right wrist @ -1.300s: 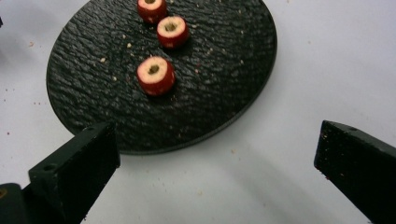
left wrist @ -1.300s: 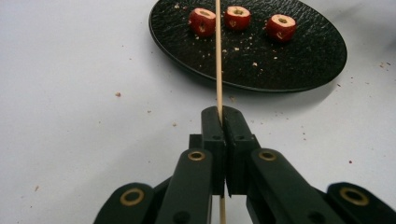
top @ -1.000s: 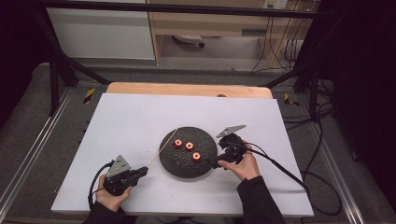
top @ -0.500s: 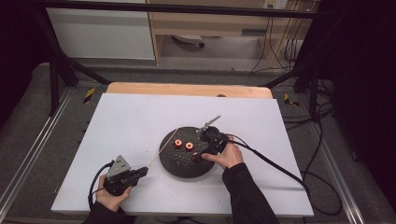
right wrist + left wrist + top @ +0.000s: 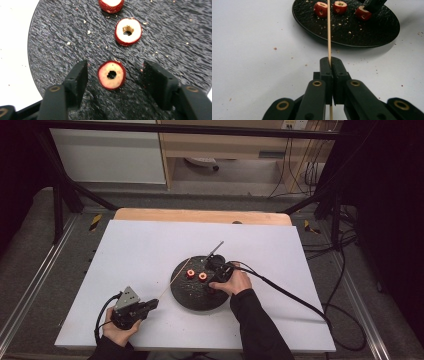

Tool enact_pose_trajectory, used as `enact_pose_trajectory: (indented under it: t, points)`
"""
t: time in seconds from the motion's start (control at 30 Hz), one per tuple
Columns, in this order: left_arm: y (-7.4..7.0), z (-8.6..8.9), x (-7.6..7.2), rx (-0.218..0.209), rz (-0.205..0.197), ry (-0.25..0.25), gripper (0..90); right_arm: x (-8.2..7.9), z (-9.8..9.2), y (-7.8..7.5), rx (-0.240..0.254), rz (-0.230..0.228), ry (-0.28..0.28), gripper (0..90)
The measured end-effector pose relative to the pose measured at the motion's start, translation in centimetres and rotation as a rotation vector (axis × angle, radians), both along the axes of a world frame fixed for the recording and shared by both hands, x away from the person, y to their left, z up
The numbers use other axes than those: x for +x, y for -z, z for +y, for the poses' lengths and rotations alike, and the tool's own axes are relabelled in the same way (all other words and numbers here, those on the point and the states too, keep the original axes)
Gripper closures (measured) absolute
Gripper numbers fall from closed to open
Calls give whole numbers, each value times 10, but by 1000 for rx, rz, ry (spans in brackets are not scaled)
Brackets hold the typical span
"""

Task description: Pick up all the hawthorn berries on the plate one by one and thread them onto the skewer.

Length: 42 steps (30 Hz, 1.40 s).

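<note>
We're on the pick-up step: our right gripper (image 5: 113,82) sits low in its own view, jaws apart and just closing in around the nearest cored red fruit slice (image 5: 111,75), pads not yet touching. It lies low and central on the round black textured plate (image 5: 57,50). Our left gripper (image 5: 332,65), lower centre, is clamped on the thin wooden skewer (image 5: 328,30). Next we must finish the squeeze gently, then lift.

left gripper (image 5: 150,305): your near-left corner, skewer (image 5: 175,279) sticking out toward the plate (image 5: 192,296)
right gripper (image 5: 214,265): over the plate's far right
fruit (image 5: 190,274): two red pieces showing
</note>
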State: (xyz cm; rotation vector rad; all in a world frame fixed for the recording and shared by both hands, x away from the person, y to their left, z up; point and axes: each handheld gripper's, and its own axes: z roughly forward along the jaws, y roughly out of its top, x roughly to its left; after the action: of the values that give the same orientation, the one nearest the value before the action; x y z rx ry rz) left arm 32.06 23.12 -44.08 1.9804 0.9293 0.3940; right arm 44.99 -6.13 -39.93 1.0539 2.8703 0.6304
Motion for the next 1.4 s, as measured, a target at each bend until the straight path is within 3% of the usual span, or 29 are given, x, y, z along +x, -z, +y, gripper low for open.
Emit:
enact_pose_trajectory:
  t: [0.13, 0.43, 0.93, 1.4]
  points:
    - [0, 0, 0, -2, 0, 0, 881, 3, 4, 4, -8, 26, -10, 473]
    - [0, 0, 0, -1, 1, 0, 881, 6, 4, 6, -19, 42, -13, 555]
    - [0, 0, 0, 0, 1, 0, 881, 8, 4, 7, -29, 86, 4, 601]
    - [-1, 0, -1, -2, -8, -5, 881, 3, -5, -14, 50, 58, 45, 605]
